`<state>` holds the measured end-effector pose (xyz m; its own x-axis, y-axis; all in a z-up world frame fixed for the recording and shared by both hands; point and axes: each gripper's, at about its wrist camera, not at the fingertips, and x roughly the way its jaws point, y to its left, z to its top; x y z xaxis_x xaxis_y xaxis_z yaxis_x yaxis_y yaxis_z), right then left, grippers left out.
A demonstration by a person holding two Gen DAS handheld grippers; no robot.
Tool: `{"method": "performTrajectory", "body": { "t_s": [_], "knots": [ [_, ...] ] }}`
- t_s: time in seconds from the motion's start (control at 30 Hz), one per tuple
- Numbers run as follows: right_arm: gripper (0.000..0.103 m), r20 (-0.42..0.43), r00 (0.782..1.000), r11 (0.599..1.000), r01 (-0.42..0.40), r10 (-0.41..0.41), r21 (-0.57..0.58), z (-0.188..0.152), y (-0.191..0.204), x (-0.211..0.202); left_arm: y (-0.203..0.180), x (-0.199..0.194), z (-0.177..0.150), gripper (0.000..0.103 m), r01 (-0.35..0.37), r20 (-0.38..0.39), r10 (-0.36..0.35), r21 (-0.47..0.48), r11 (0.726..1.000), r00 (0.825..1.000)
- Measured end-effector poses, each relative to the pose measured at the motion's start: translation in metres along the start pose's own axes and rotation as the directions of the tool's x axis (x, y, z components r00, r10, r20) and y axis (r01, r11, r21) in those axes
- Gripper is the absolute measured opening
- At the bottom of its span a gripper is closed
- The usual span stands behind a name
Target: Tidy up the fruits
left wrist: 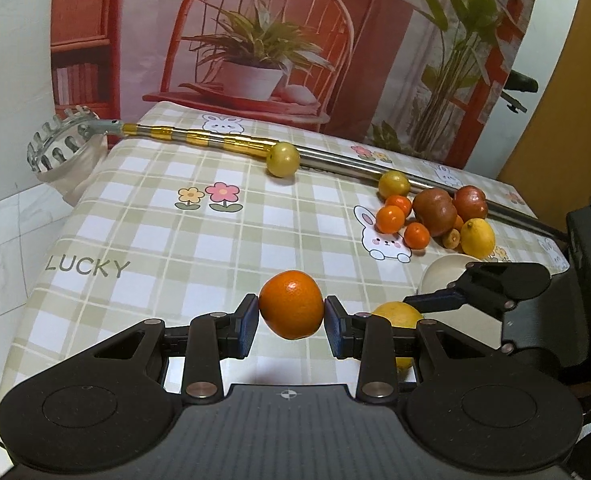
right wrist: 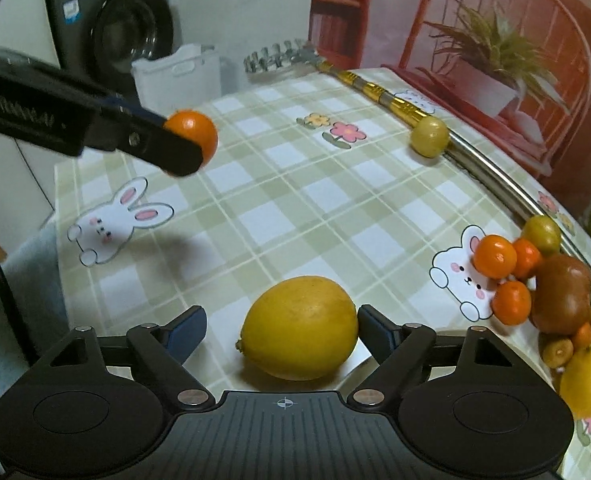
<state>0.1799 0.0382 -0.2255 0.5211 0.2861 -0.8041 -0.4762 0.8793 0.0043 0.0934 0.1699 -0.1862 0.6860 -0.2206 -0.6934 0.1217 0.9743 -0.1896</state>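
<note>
Your left gripper (left wrist: 291,312) is clamping an orange (left wrist: 291,305) between its pads and holding it clear above the checked tablecloth (left wrist: 155,216), while your right gripper (right wrist: 282,334) is bracketing a lemon (right wrist: 299,327) with its jaws apart, the right pad touching or nearly touching the rind and the left pad standing off. You are carrying one fruit and about to grasp the second (most of the other fruit is lying heaped (left wrist: 435,212) beside a long metal pole (left wrist: 335,160)). Next, you are probably needing to close evenly on the lemon, then find each fruit its place.
</note>
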Motion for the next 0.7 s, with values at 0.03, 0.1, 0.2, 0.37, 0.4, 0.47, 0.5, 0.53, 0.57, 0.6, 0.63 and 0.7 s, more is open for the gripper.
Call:
{"method": "performTrajectory", "body": {
  "t_s": [0.03, 0.1, 0.2, 0.37, 0.4, 0.47, 0.5, 0.53, 0.57, 0.6, 0.63, 0.7],
  "knots": [
    [0.076, -0.006, 1.000, 1.000, 0.002, -0.002, -0.003, 0.000, 0.000, 0.002, 0.001, 0.000, -0.001, 0.038, -0.001, 0.001, 0.001, -0.001, 1.000, 1.000],
    [0.073, -0.016, 1.000, 1.000, 0.008, -0.008, 0.001, 0.000, -0.001, 0.006, 0.001, 0.000, -0.001, 0.038, -0.005, 0.002, 0.005, -0.003, 1.000, 1.000],
    [0.068, -0.031, 0.999, 1.000, 0.015, -0.015, 0.014, -0.001, -0.004, 0.010, 0.000, 0.002, 0.000, 0.038, -0.008, 0.000, 0.008, -0.006, 1.000, 1.000],
    [0.060, -0.028, 1.000, 0.999, 0.015, -0.013, 0.052, -0.004, -0.009, 0.010, 0.000, 0.002, 0.000, 0.038, -0.003, 0.001, 0.003, -0.011, 1.000, 1.000],
    [0.060, -0.023, 1.000, 0.998, 0.012, -0.011, 0.056, -0.005, -0.010, 0.010, 0.000, 0.002, 0.000, 0.038, -0.003, 0.001, 0.003, -0.013, 1.000, 1.000],
    [0.060, -0.015, 1.000, 0.998, 0.013, -0.013, 0.061, -0.006, -0.010, 0.009, -0.001, 0.002, 0.000, 0.038, -0.005, 0.001, 0.005, -0.012, 1.000, 1.000],
    [0.060, -0.010, 1.000, 0.998, 0.015, -0.014, 0.065, -0.006, -0.010, 0.009, -0.001, 0.002, 0.000, 0.038, -0.007, 0.002, 0.007, -0.011, 1.000, 1.000],
    [0.060, -0.005, 1.000, 0.998, 0.015, -0.015, 0.068, -0.006, -0.010, 0.009, -0.002, 0.002, 0.000, 0.037, -0.007, 0.006, 0.007, -0.009, 1.000, 1.000],
    [0.060, 0.001, 1.000, 0.997, 0.014, -0.014, 0.073, -0.007, -0.010, 0.008, -0.002, 0.001, 0.000, 0.037, -0.004, 0.012, 0.004, -0.008, 1.000, 1.000],
    [0.060, 0.009, 1.000, 0.997, 0.009, -0.010, 0.081, -0.008, -0.011, 0.008, -0.004, 0.000, 0.001, 0.037, 0.001, 0.019, 0.000, -0.006, 1.000, 1.000],
    [0.060, 0.018, 1.000, 0.996, 0.003, -0.005, 0.091, -0.009, -0.012, 0.006, -0.005, -0.002, 0.001, 0.037, 0.005, 0.024, -0.005, -0.005, 1.000, 1.000],
    [0.060, 0.034, 0.999, 0.994, -0.003, -0.001, 0.105, -0.011, -0.013, 0.005, -0.008, -0.001, 0.003, 0.038, 0.009, 0.027, -0.009, 0.002, 1.000, 1.000]
  ]
}}
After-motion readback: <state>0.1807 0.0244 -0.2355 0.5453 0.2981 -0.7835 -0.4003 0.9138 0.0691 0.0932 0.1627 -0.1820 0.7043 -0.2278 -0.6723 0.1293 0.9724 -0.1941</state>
